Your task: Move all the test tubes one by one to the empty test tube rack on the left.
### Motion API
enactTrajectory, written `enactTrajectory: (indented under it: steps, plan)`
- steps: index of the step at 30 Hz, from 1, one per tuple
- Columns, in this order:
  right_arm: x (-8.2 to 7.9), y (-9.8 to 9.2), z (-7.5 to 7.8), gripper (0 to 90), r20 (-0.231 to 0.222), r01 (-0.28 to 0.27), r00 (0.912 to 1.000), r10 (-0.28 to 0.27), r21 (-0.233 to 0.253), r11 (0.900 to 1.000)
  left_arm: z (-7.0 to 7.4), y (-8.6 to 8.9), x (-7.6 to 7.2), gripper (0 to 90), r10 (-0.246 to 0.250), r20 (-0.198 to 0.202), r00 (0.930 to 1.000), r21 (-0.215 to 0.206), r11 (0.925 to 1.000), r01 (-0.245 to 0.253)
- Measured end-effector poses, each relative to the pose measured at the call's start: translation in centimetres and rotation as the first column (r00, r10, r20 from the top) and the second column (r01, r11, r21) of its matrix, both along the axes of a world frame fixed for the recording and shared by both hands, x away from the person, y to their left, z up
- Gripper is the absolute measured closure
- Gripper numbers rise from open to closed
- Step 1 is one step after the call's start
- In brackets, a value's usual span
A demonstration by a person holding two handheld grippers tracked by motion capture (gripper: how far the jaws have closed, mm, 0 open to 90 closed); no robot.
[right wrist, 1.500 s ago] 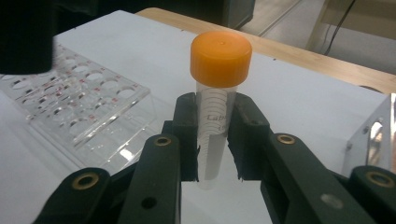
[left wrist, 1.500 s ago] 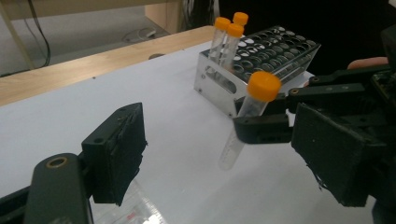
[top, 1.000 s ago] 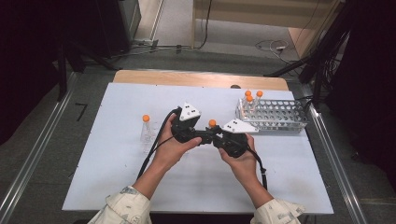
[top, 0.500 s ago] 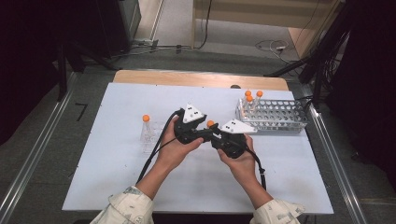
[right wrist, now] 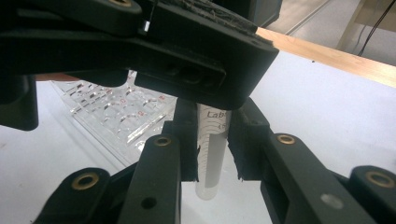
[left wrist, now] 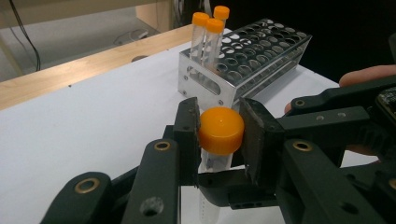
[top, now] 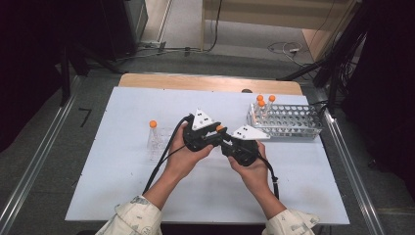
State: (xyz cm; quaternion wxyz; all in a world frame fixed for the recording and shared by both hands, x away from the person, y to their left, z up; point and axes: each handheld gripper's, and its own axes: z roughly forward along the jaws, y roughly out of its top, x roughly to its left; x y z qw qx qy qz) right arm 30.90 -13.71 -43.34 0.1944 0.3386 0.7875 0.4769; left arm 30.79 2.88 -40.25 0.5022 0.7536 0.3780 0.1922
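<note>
Left hand-held gripper [left wrist: 219, 140] is clamped on the orange cap [left wrist: 221, 130] of a tube [right wrist: 211, 154], one jaw pressed on each side of it. Right hand-held gripper [right wrist: 212, 144] pinches the clear body of the same tube lower down, jaws snug against both sides, printed markings just visible above them. So the tube sits upright between the two, cap end in the left one, barrel in the right one, held up off the bench [top: 122, 171] near its middle. From the high view both hands meet there with the cap [top: 219, 128] peeking out between the grey plates. Metal rack [top: 288, 122] with three capped tubes [top: 264, 102] stands just beyond to the right, and a clear rack [top: 157, 139] with one tube [top: 153, 128] sits to the left.
</note>
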Motion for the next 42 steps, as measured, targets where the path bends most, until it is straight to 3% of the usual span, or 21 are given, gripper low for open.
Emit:
enactTrajectory:
  steps: [8,10,14,19,31,42]
  plan:
    - [0.0,-0.1,0.1,68.4,-0.003,-0.002,1.0000,0.002,0.007,1.000,0.1,0.0,0.0,70.8,0.001,0.009,1.0000,0.002,1.0000,-0.001]
    - [-0.1,0.0,0.1,58.6,0.003,-0.007,1.0000,0.007,0.013,1.000,0.1,0.0,-0.1,70.9,0.001,0.012,0.9999,0.000,1.0000,-0.001]
    - [0.0,0.2,0.2,30.1,0.002,-0.016,0.9999,0.016,0.039,0.999,0.3,0.3,0.0,70.9,0.006,0.016,0.9998,-0.007,1.0000,-0.006]
    - [0.1,0.2,0.1,22.2,-0.011,-0.012,0.9999,0.012,0.038,0.999,0.7,0.8,0.0,70.9,0.013,0.022,0.9997,-0.012,0.9998,-0.013]
    - [0.8,-1.2,-0.6,20.1,-0.045,0.020,0.9989,-0.017,0.048,0.999,2.7,4.6,-0.1,70.9,0.083,0.049,0.9954,-0.034,0.9961,-0.081]
    - [0.9,-1.6,-0.6,21.0,-0.044,0.030,0.9986,-0.028,0.048,0.998,3.5,9.5,0.0,70.9,0.185,0.055,0.9812,-0.048,0.9820,-0.182]
